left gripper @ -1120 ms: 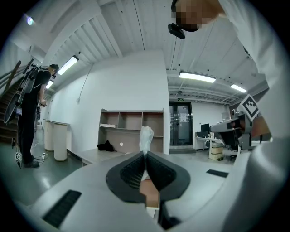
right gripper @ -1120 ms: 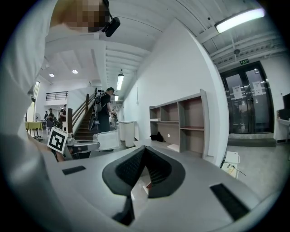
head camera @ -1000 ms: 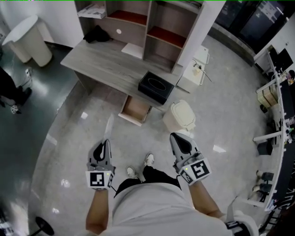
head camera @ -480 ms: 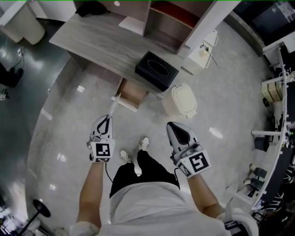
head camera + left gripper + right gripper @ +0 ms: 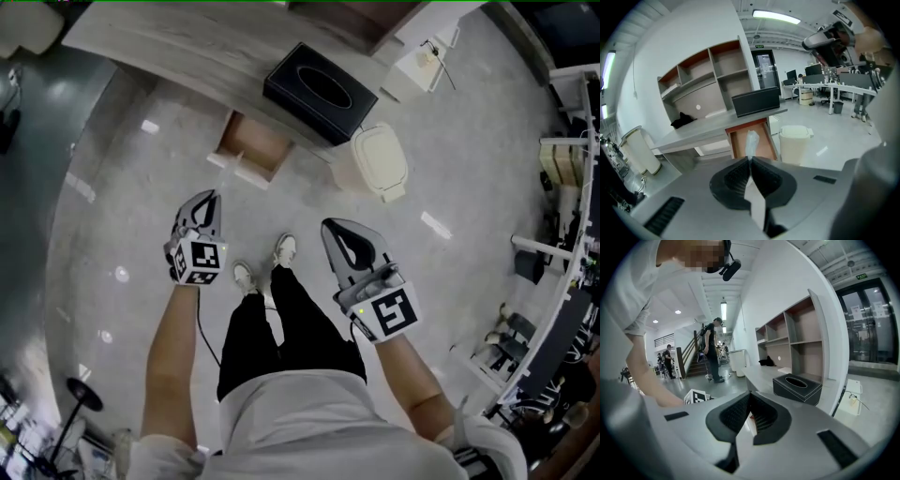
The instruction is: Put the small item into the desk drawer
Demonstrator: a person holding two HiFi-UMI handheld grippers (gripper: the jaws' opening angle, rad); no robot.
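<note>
My left gripper (image 5: 215, 199) is shut on a small pale, see-through packet (image 5: 751, 139) that sticks out past its tips. It hovers above the floor just short of the open desk drawer (image 5: 251, 142). In the left gripper view the wooden drawer (image 5: 739, 146) lies straight ahead under the grey desk top (image 5: 693, 132). My right gripper (image 5: 332, 230) hangs lower at the right, jaws together with nothing between them. Its own view shows the shut gripper (image 5: 749, 394) facing the desk from the side.
A black tissue box (image 5: 320, 92) sits on the desk edge above the drawer. A cream lidded bin (image 5: 382, 161) stands on the floor right of the drawer. The person's feet (image 5: 262, 265) are below the grippers. Other people stand far off (image 5: 711, 350).
The person has walked toward the desk, so desk and drawer have slid up the head view. Both grippers have come closer to the drawer, the left still holding the packet.
</note>
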